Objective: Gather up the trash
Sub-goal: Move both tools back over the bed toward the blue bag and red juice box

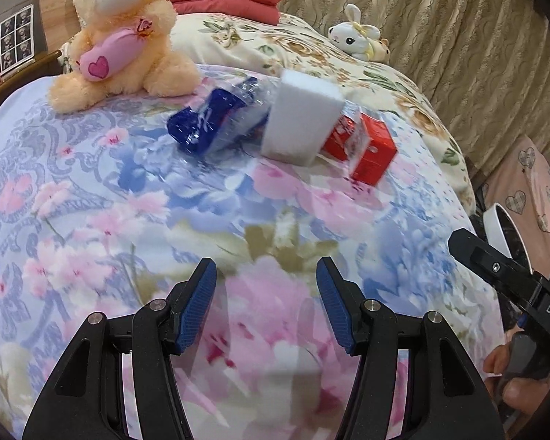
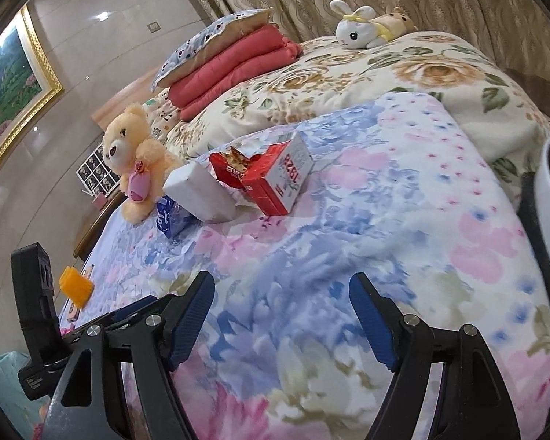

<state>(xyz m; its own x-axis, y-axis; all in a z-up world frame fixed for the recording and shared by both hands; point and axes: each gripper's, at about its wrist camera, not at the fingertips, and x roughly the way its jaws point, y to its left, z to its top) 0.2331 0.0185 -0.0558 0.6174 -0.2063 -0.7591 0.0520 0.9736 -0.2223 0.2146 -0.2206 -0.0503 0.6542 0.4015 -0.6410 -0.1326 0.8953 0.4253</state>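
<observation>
Your left gripper (image 1: 266, 304) and right gripper (image 2: 280, 321) hang released, empty, over the quilt (image 1: 91, 220). Approach step: torn red box (image 2: 271, 176), white block (image 1: 300, 121), blue wrapper (image 1: 216, 121) lie ahead; reach, then clench.

The black arm of the right gripper (image 1: 509, 278) bears the white letters "DAS". The red carton (image 2: 271, 172) carries red characters on its white side (sideways, too unclear to read for certain).
</observation>
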